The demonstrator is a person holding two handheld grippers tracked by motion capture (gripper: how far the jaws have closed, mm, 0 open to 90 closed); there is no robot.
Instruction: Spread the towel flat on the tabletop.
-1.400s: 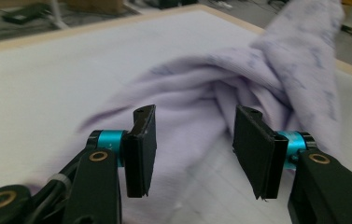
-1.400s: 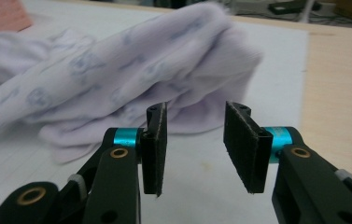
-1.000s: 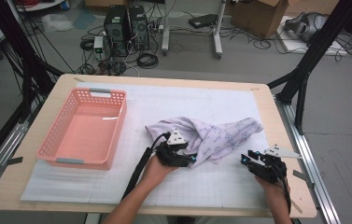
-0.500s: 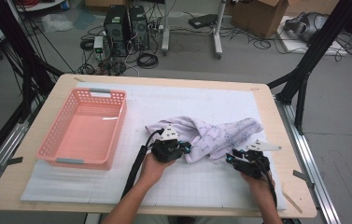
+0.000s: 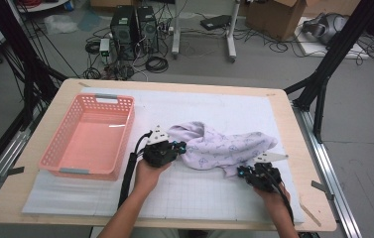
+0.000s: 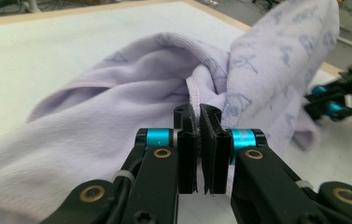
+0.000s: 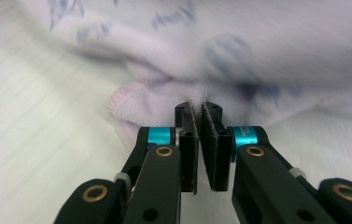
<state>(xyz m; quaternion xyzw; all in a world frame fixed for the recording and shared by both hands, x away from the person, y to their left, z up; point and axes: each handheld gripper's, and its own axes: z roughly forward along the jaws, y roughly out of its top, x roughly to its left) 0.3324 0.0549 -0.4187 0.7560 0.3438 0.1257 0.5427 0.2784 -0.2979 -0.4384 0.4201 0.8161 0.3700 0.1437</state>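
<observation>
A lavender printed cloth (image 5: 224, 148) lies crumpled across the middle of the white mat. My left gripper (image 5: 178, 147) sits at its left end, and in the left gripper view the jaws are shut on a stitched hem of the cloth (image 6: 131, 93) at the left gripper (image 6: 197, 116). My right gripper (image 5: 244, 172) is at the cloth's near right edge. Its jaws have just been closing and now pinch the pink-stitched edge of the cloth (image 7: 257, 56) at the right gripper (image 7: 197, 109). That right gripper (image 6: 339, 95) also appears far off in the left gripper view.
A pink plastic basket (image 5: 55, 148) stands on the left of the table, close to my left hand. The white gridded mat (image 5: 209, 198) covers most of the wooden tabletop (image 5: 303, 163). Computers and cables lie on the floor beyond the far edge.
The left gripper has slid left and a little up with the cloth's end in it. The right gripper has moved left to the cloth's edge and closed there.
</observation>
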